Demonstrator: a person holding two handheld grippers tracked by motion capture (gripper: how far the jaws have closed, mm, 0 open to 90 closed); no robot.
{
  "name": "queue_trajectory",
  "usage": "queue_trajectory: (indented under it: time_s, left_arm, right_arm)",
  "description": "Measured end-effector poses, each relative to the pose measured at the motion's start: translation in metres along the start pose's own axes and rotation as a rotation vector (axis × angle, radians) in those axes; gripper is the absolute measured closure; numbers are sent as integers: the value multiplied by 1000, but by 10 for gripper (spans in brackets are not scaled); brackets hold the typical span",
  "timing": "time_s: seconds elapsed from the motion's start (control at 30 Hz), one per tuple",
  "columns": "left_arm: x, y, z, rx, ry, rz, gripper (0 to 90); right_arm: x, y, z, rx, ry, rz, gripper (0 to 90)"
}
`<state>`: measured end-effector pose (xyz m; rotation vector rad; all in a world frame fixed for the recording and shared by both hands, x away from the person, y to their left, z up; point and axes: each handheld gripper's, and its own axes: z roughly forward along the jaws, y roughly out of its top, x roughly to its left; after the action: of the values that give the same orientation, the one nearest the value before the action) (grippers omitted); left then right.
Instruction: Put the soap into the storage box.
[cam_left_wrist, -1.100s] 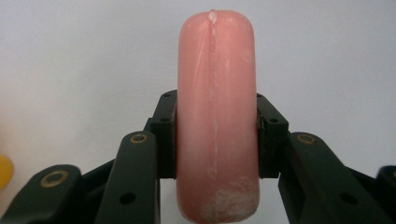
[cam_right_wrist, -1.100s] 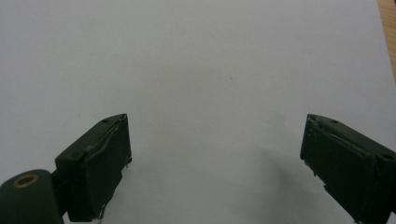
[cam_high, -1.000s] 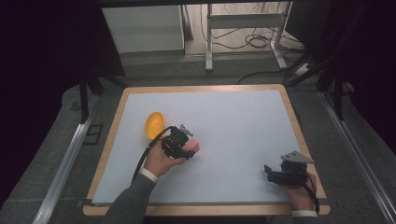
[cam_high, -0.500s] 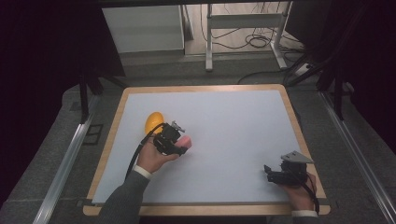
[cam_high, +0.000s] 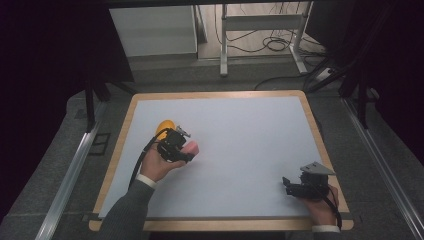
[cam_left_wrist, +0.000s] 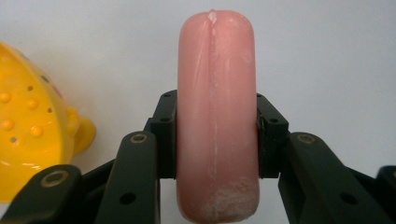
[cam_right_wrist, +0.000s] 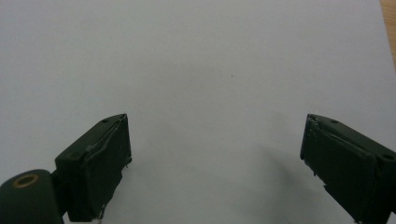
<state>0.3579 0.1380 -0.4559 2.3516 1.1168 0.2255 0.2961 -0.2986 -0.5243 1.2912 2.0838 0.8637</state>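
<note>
On the left side of the white-topped table with a wooden rim, the yellow plastic dish with raised dots lies in the same spot as a second ago, while the left tool has drifted left and a little away from the person, so it now sits just beside the dish rather than apart from it. This tool is clamped on a pink, smooth, rounded sausage-shaped piece, gripped across its middle by both black pads. In the left gripper view the piece's long axis runs straight along the tool's line of sight, its rounded end pointing away from the hand; in the high view that end points right. Near the table's right front corner, the right tool rests unmoved, its jaws standing wide apart over bare white surface.
</note>
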Motion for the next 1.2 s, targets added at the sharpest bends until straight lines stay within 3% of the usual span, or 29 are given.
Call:
queue_trajectory:
  time_s: [0.37,0.73,0.97,1.2]
  left_arm:
    - [24,-8,-12,-11,33,-44,602]
    - [40,-12,-16,-17,51,-86,603]
    - [51,-10,-20,-33,86,-114,603]
    - [60,-9,-19,-42,87,-144,602]
  right_arm:
    - [0,0,-1,-4,-4,5,82]
    - [0,0,0,1,-7,-1,82]
    - [1,0,1,5,-15,-10,82]
    - [1,0,1,6,-17,-11,82]
